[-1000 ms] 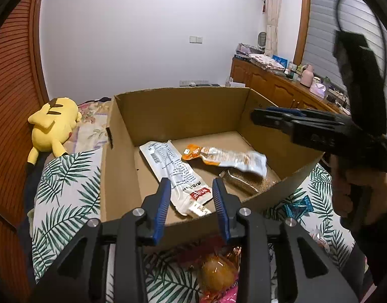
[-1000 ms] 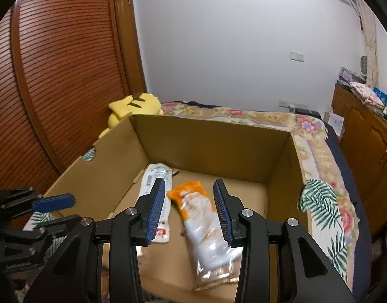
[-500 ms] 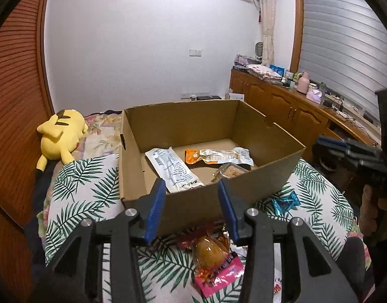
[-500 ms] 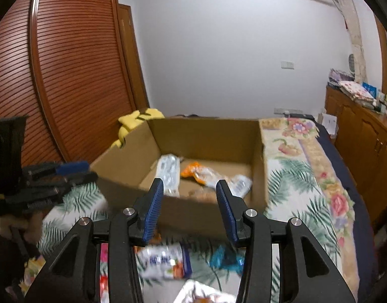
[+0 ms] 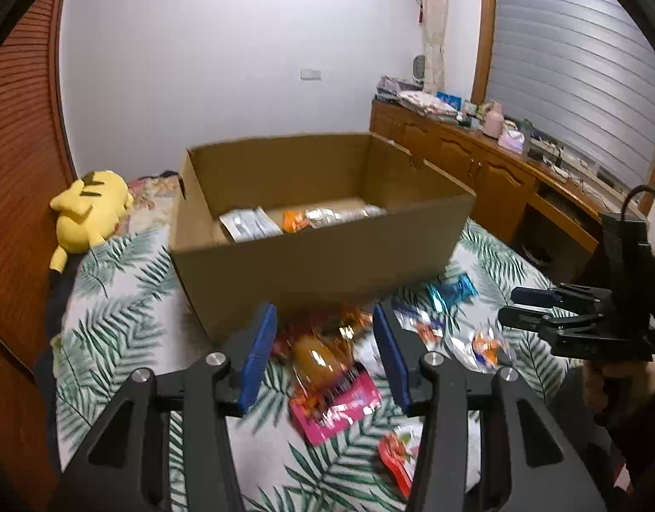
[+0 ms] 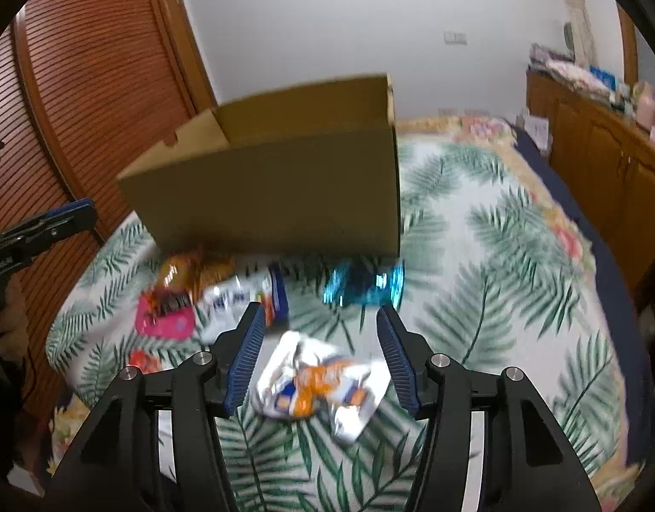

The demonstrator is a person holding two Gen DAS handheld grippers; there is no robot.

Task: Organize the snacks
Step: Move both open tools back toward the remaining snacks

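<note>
A cardboard box stands on the leaf-print bedspread, holding a white packet and an orange-and-silver packet. Loose snacks lie in front of it. My left gripper hovers over an orange-and-pink packet; its jaws are opening and nothing is gripped. My right gripper hangs above a crumpled white-and-orange packet, jaws opening, pads clear of it. A shiny blue packet and a white-and-blue packet lie beyond. The right gripper also shows at the right of the left wrist view.
A yellow plush toy lies at the bed's far left. A wooden sideboard with clutter runs along the right. A slatted wooden wardrobe door stands left. A small red packet lies near the bed's front.
Both grippers have drawn back from over the box to the loose snacks in front of it. Both sets of jaws stand wider. The right gripper has also dropped lower.
</note>
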